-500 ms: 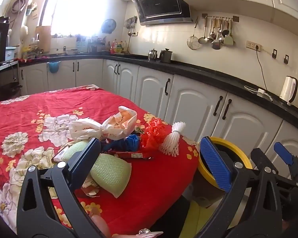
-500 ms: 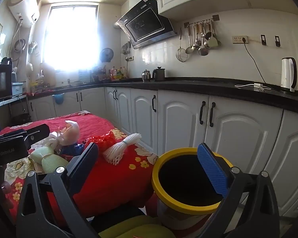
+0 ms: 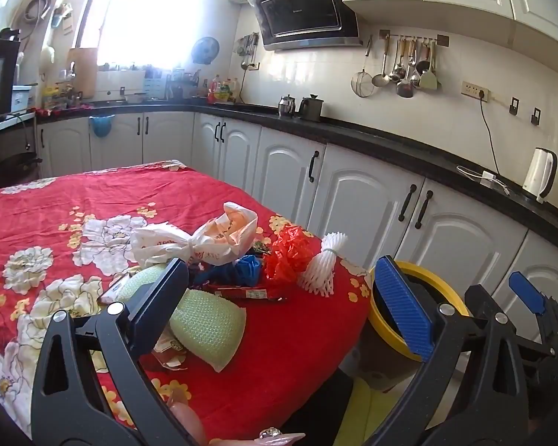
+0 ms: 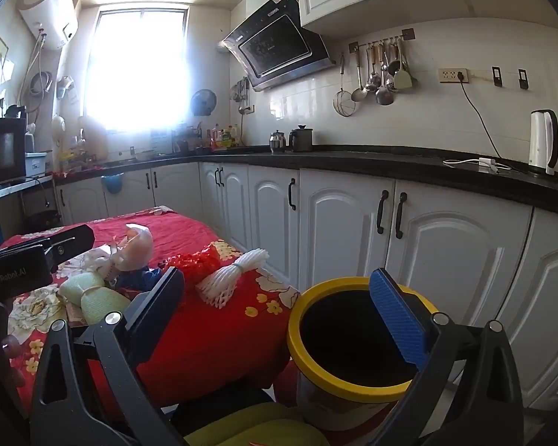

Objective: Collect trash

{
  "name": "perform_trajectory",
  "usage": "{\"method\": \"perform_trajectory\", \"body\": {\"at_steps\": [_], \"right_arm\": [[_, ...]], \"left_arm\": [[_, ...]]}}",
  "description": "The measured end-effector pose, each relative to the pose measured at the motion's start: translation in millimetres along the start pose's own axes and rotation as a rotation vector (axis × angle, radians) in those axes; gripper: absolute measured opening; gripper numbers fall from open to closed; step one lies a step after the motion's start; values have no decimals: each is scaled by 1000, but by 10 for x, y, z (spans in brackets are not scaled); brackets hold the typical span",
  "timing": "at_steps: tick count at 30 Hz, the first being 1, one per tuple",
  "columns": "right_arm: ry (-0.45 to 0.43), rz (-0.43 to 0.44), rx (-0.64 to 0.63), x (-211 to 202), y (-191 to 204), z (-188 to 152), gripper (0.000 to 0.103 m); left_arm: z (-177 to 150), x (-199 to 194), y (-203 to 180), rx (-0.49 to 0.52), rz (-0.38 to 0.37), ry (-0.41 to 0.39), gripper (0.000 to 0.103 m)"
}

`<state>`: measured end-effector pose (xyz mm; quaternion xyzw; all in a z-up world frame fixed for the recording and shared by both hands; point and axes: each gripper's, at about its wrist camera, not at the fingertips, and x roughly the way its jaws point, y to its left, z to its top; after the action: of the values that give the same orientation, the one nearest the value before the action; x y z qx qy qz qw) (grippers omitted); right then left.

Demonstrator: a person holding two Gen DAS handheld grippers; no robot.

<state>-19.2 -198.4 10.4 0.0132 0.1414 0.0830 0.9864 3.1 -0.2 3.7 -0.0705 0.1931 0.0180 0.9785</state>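
Observation:
A pile of trash lies on the red flowered tablecloth (image 3: 74, 193): a knotted white plastic bag (image 3: 201, 239), a crumpled red bag (image 3: 288, 251), a white foam net (image 3: 321, 267), a blue wrapper (image 3: 241, 269), a green bubble pouch (image 3: 208, 327). A yellow-rimmed bin (image 4: 349, 338) stands beside the table's near corner. My left gripper (image 3: 282, 297) is open and empty, above the table's near edge before the pile. My right gripper (image 4: 279, 308) is open and empty, over the bin's rim. The right gripper's body (image 3: 528, 308) shows in the left wrist view.
White cabinets (image 4: 338, 223) under a black counter (image 4: 390, 163) run along the right and back. A white kettle (image 4: 543, 141) stands on the counter. A yellow-green seat (image 4: 241, 427) lies low in front. The left gripper's body (image 4: 22, 271) shows at the left.
Both views are nearly the same as before; the grippers have barely shifted and both stay open.

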Motion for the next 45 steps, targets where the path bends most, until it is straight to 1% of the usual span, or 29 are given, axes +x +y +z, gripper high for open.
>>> {"method": "perform_trajectory", "body": {"at_steps": [7, 45], "right_arm": [[-4, 4, -5, 21, 5, -39, 97], [0, 4, 0, -5, -27, -15, 97]], "left_arm": [[-1, -38, 4, -5, -6, -3, 92], [15, -52, 0, -11, -9, -1, 92]]}}
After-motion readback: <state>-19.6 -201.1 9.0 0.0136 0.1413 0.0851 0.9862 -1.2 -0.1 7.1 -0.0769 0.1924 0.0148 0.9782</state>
